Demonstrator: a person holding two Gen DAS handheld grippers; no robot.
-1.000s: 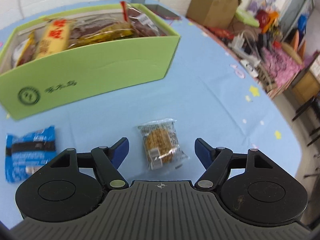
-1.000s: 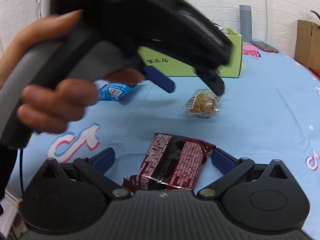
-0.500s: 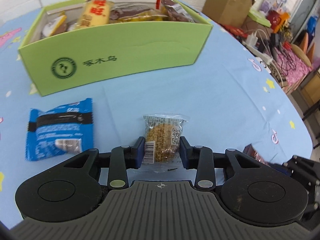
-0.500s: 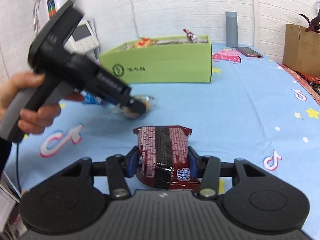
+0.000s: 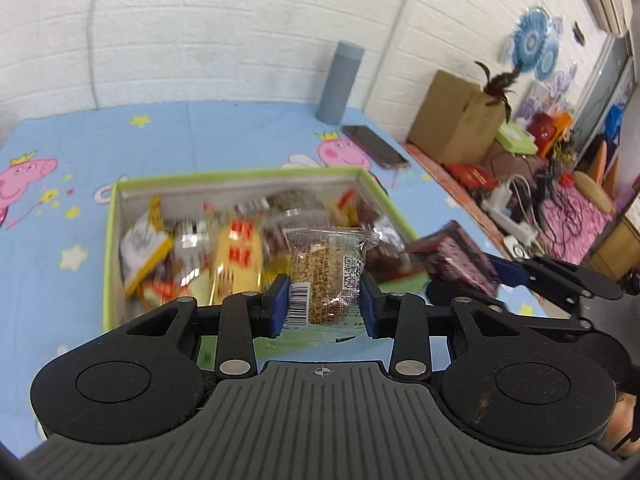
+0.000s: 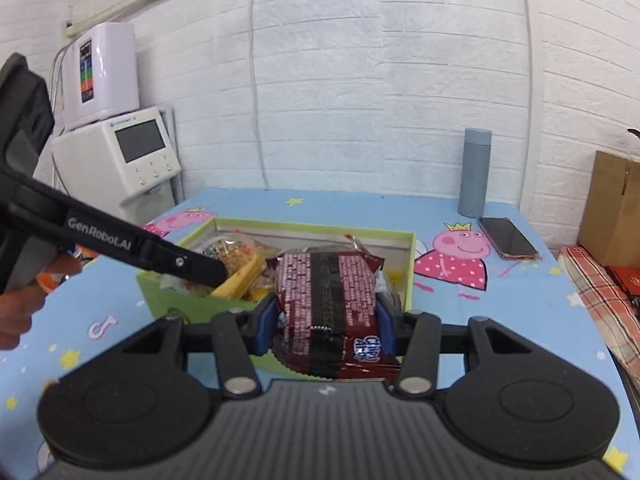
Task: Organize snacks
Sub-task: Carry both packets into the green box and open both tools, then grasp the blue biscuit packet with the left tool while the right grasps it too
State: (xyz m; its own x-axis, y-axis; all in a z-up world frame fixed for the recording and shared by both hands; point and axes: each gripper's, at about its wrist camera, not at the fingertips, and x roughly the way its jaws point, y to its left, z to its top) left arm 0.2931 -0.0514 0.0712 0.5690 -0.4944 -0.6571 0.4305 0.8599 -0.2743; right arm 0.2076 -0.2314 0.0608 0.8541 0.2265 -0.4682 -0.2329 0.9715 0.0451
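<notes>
The left gripper (image 5: pixel 324 304) pinches a clear-wrapped round snack (image 5: pixel 326 276) between its blue fingers (image 5: pixel 278 304), which press on both sides of the packet; the packet hangs in the air above the near edge of the green box (image 5: pixel 110 240). The right gripper (image 6: pixel 326 326) likewise clamps a dark red snack pack (image 6: pixel 326 300) between its fingers (image 6: pixel 266 328), the pack standing upright between them and held above the near wall of the same box (image 6: pixel 408 268). In the left wrist view the right gripper (image 5: pixel 472 276) comes in from the right with its red pack (image 5: pixel 460 258) just beside the box's right near corner. In the right wrist view the left gripper's black body (image 6: pixel 120 244) reaches in from the left over the box, a hand (image 6: pixel 24 296) at its handle. The box sits on the blue cartoon-printed tabletop (image 5: pixel 240 136) and holds a heap of mixed snack packets (image 5: pixel 236 256), blurred. Beyond it, at the far edge, stand a grey cylinder bottle (image 6: pixel 474 172) and, just to its right, a phone (image 6: pixel 506 238) lying flat. A cardboard carton (image 5: pixel 456 120) stands off the tabletop to the right.
</notes>
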